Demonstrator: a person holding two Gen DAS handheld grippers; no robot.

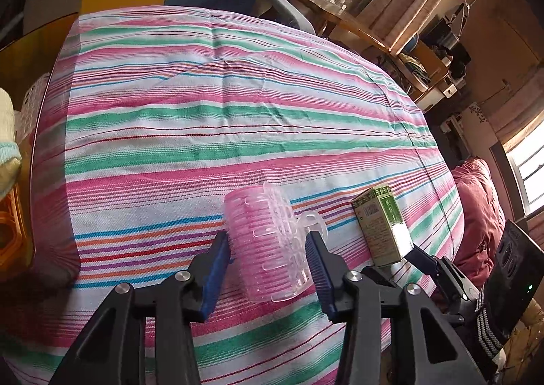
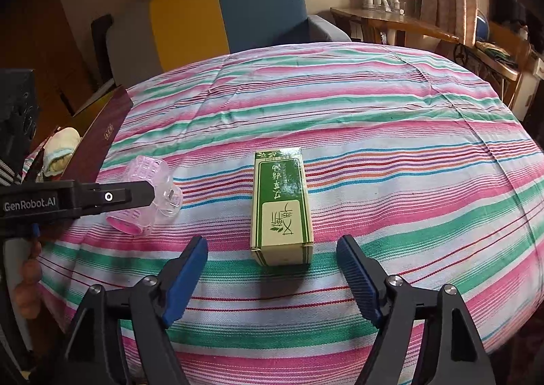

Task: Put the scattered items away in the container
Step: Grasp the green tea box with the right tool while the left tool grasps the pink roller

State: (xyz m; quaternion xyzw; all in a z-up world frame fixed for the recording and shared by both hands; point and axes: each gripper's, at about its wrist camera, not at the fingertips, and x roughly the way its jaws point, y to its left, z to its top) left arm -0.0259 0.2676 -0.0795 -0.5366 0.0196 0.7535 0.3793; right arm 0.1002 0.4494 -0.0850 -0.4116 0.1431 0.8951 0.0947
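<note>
**Left jaws bracket the hair roller, right jaws stand wide before the green box**

At the far left, off the edge of the striped pink, green and white tablecloth [image 1: 238,106], sits an orange plastic basket [image 1: 8,235], only partly in view; it is probably the container the items are meant for, though that is a guess.

The left gripper [image 1: 268,249] comes next. Between its blue ribbed pads lies the translucent pink plastic hair roller with its clear clip [image 1: 268,242], on its side on the cloth. The left pad touches the roller's flank; the right pad stands just beside the clip end, and whether it presses cannot be told. The jaws look set across the roller's short width so they can pinch it without it rolling away.

Further right lies the small green and cream cardboard box with printed characters [image 2: 282,208], flat on the cloth. The right gripper [image 2: 272,269] hovers just short of its near end, jaws spread wide and empty, one pad to each side, seemingly lined up to take the box by its long sides.
</note>
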